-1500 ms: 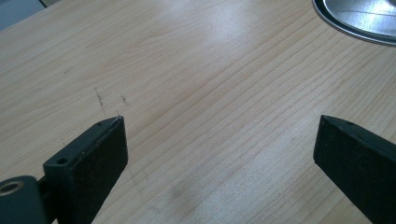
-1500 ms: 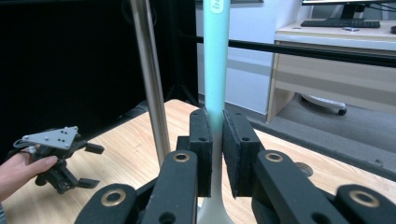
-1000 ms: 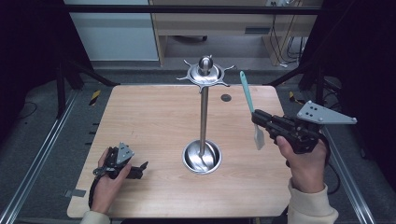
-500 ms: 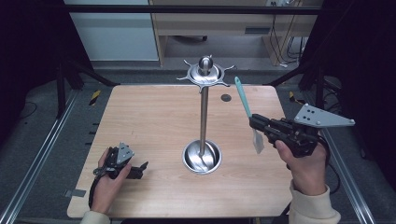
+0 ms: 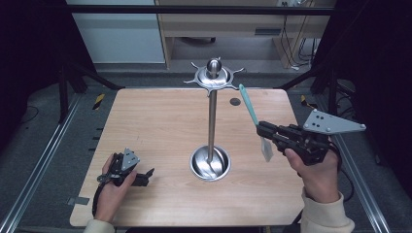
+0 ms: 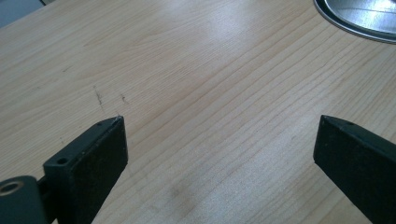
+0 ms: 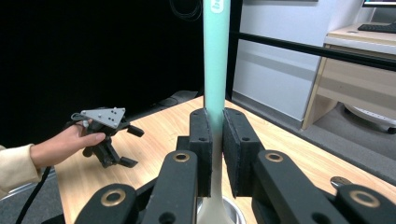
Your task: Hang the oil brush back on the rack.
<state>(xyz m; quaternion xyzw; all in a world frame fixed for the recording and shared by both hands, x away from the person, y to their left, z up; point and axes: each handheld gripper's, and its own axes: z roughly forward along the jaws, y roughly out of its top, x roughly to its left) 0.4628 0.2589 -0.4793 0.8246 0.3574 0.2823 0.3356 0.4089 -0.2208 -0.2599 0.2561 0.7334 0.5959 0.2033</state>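
Right gripper [image 5: 265, 130] at right of frame, fingers [image 7: 201, 140] clamped on teal-handled spatula [image 5: 253, 116], held tilted above counter [image 5: 155, 126] beside metal utensil stand [image 5: 212, 121]. Left gripper [image 5: 145, 174] lower left, resting on counter, fingers [image 6: 93, 154] wide apart, empty.

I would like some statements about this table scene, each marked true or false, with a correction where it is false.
1. The right gripper grips a teal-handled spatula. True.
2. The left gripper holds a spoon. False: its jaws stand open over bare wood.
3. The metal stand lies on its side. False: it is upright on its round base.
4. The spatula hangs from the stand's hooks. False: it is held apart from them.
5. The left hand rests on the table. True.
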